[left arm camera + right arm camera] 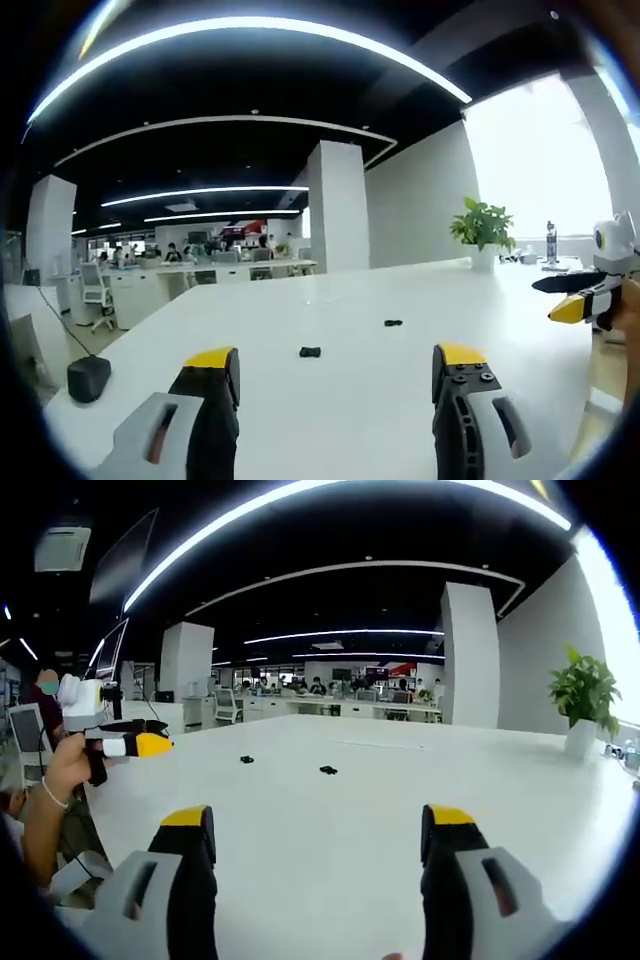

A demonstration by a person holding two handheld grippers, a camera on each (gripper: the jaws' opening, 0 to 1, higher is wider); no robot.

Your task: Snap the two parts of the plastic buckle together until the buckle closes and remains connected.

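Note:
Two small black buckle parts lie apart on the white table (330, 420). In the left gripper view one buckle part (310, 352) lies just beyond my left gripper (335, 360), and the other buckle part (393, 323) lies farther off to the right. My left gripper is open, with nothing between its yellow-tipped jaws. In the right gripper view the two parts (246, 759) (327, 770) lie well ahead of my right gripper (318, 820), which also stands open and holds nothing. Each gripper appears at the edge of the other's view: the right gripper (580, 300) and the left gripper (125, 742), held by a hand.
A potted plant (483, 225) (585, 690) stands at the table's far side by the bright window. A dark rounded object (88, 378) sits near the table's left edge. Office desks, chairs and people fill the background beyond a white pillar (338, 205).

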